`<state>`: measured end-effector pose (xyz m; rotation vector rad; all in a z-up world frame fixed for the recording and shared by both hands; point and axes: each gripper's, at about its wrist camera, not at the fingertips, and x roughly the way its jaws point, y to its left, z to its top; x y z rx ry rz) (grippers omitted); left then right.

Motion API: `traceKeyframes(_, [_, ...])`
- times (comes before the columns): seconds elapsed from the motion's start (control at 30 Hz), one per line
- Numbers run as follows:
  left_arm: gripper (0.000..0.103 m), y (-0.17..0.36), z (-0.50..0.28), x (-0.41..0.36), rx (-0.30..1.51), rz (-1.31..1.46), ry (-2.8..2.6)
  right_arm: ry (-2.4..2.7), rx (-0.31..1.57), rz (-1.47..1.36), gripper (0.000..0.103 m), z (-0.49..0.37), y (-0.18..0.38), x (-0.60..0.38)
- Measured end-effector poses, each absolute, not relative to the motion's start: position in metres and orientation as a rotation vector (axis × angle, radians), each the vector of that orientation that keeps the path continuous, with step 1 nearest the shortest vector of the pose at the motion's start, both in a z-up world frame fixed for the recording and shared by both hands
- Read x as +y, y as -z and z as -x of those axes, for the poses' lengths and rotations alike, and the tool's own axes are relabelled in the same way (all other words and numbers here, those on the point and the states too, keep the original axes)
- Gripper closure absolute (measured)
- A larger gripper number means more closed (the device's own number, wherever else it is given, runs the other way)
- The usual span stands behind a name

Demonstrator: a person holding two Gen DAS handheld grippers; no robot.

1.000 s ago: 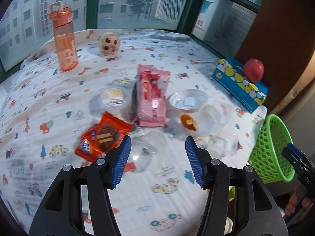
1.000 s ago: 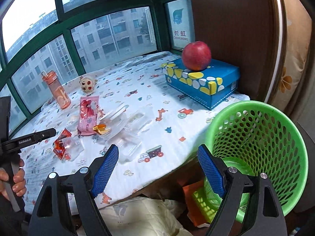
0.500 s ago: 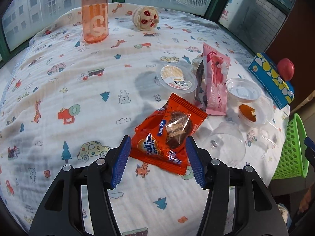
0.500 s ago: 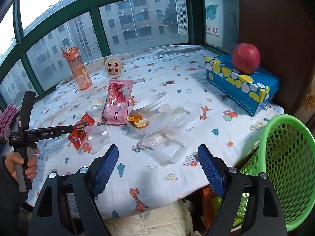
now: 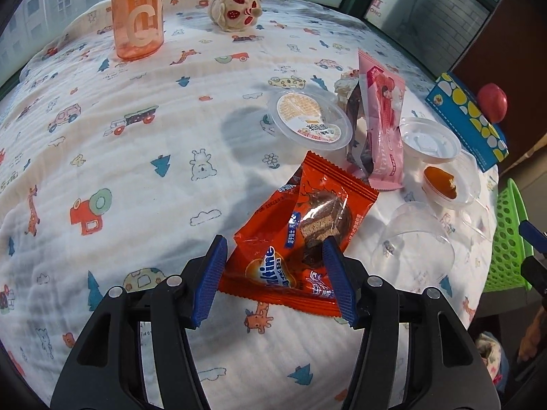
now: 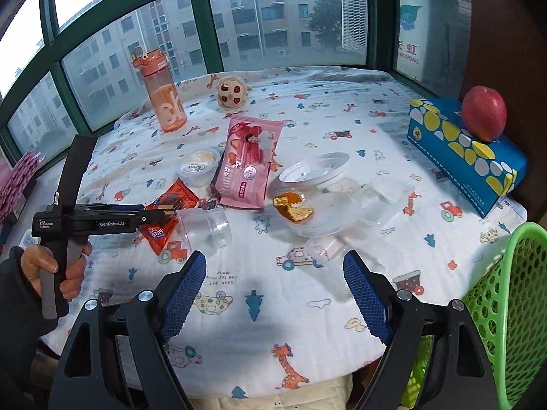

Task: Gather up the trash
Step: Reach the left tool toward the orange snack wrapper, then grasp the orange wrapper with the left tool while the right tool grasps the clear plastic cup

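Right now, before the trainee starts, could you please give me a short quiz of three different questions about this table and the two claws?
1. True or false: the left claw has its pads pressed shut on the orange wrapper.
2. Multiple choice: the apple rests on A) the green basket, B) the blue tissue box, C) the tablecloth.
3. Fill in: the clear cup nearest the orange wrapper lies on its ____.

Key:
1. False. The jaws stand apart on either side of the wrapper, not pressing on it.
2. B.
3. Side.
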<state>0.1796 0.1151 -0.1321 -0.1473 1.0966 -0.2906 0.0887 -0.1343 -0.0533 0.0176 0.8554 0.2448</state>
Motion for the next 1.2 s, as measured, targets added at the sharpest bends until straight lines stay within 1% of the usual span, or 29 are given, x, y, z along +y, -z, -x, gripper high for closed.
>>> traceKeyframes(0.33, [0.045,0.135,-0.18,0.124,1.098,0.184,0.317,-0.299,0.898,0.015,0.023,-0.102,0.072,-0.103])
traceKeyframes(0.4, [0.047,0.136,-0.18,0.123,1.097,0.185,0.335,-0.308,0.906,0.022,0.023,-0.105,0.076,-0.098])
traceKeyframes(0.43, [0.051,0.136,-0.179,0.122,1.096,0.185,0.345,-0.312,0.907,0.026,0.023,-0.106,0.077,-0.096])
traceKeyframes(0.47, [0.059,0.135,-0.178,0.12,1.094,0.18,0.354,-0.314,0.908,0.028,0.023,-0.107,0.078,-0.094])
traceKeyframes(0.5, [0.062,0.135,-0.178,0.12,1.091,0.176,0.364,-0.318,0.91,0.029,0.023,-0.108,0.079,-0.092])
traceKeyframes(0.67, [0.068,0.133,-0.171,0.122,1.081,0.191,0.352,-0.333,0.917,0.045,0.023,-0.116,0.085,-0.082])
traceKeyframes(0.73, [0.071,0.131,-0.168,0.127,1.071,0.21,0.347,-0.339,0.921,0.056,0.021,-0.119,0.088,-0.077])
traceKeyframes(0.8, [0.073,0.128,-0.165,0.131,1.058,0.219,0.342,-0.34,0.919,0.069,0.019,-0.124,0.092,-0.072])
traceKeyframes(1.2, [0.074,0.108,-0.153,0.154,1.002,0.255,0.31,-0.333,0.93,0.162,0.017,-0.154,0.116,-0.035])
